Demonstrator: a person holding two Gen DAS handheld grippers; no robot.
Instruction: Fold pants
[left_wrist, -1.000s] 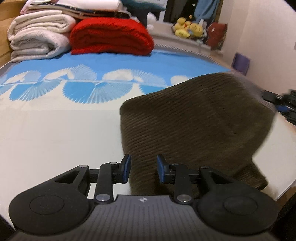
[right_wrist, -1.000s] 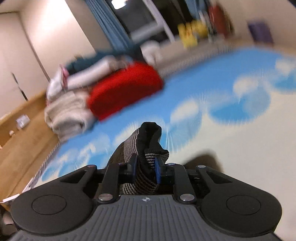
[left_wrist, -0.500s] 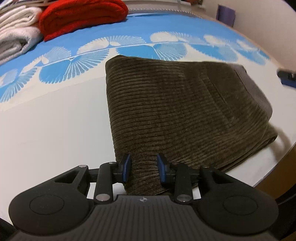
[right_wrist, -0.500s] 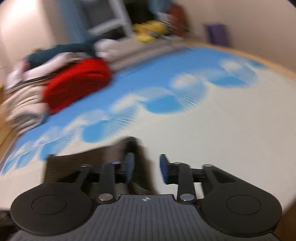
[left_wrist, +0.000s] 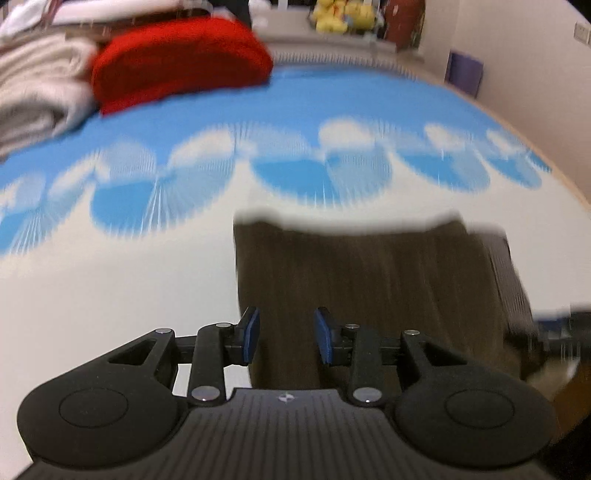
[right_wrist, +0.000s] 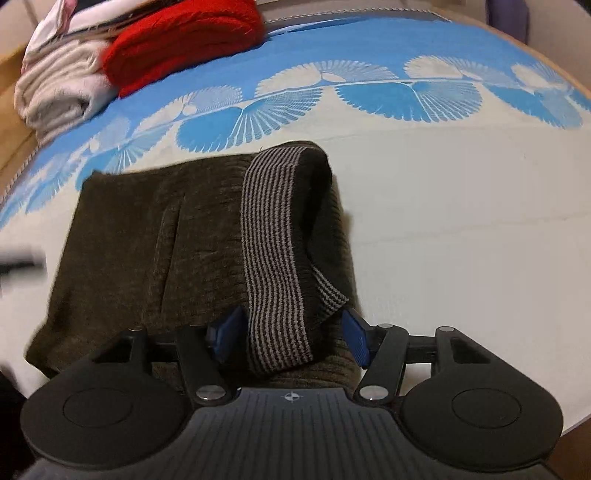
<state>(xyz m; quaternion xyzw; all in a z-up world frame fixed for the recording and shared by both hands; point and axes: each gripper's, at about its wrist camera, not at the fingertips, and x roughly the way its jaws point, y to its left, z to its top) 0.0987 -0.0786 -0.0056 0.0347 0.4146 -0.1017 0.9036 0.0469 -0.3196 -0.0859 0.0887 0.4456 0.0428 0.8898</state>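
- Folded brown pants (right_wrist: 155, 236) lie on the bed (right_wrist: 461, 221), striped waistband (right_wrist: 273, 258) flipped up
- Right gripper (right_wrist: 290, 338) wide around it; left gripper (left_wrist: 286, 336) parted, empty
- Waistband likely needs flattening, edges squared

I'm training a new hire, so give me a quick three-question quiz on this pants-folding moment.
1. True or false: the right gripper is open.
2. Which lies folded on the bed? A) pants B) jacket C) scarf
3. What striped part of the pants lies between the right gripper's fingers?

Key: 1 true; 2 A; 3 the waistband.
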